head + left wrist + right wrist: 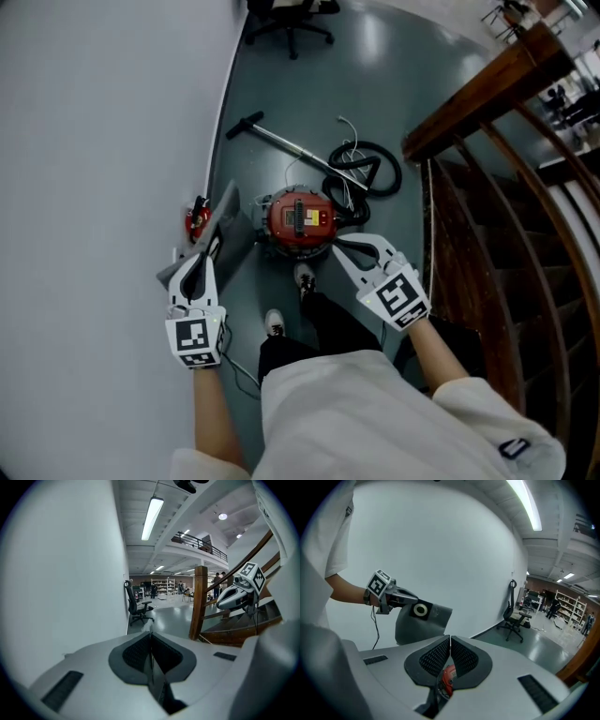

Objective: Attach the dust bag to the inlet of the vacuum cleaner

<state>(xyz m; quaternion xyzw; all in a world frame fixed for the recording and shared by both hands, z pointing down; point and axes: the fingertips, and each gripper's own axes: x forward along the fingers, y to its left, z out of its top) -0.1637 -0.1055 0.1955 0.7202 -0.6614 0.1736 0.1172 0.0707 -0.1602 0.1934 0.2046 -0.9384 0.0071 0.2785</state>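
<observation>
**Dust bag gripped in the left hand-held gripper, vacuum cleaner on the floor ahead**

The left hand-held gripper point(212, 249) is clamped on the dust bag point(423, 628). Its jaws are drawn almost together on the bag's top edge, next to a black collar point(421, 611) with a pale ring in it. The right gripper view shows the grey bag hanging from those jaws in front of the white wall point(94, 141).

In the head view the bag lies at 9 o'clock of the vacuum cleaner point(300, 217), just beside the machine's left flank. Whether the two touch cannot be told.

The vacuum cleaner is a round red-topped unit. It stands on the grey floor point(375, 75) at 12 o'clock of the person's shoes point(274, 323).

The right hand-held gripper point(349, 249) is closed with its ribbed pads meeting, and it grips nothing. It sits at 4 o'clock of the vacuum cleaner. Its own view shows only a sliver of the red machine, far below through the gap under the pads.

A black hose point(395, 174) loops on the floor at 2 o'clock of the vacuum cleaner. A metal wand point(286, 142) slants away toward 11 o'clock. An office chair point(289, 14) stands far off at 12 o'clock. A wooden staircase point(487, 84) fills the 3 o'clock side. A small red object point(197, 218) sits by the wall at 9 o'clock, partly behind the bag.
</observation>
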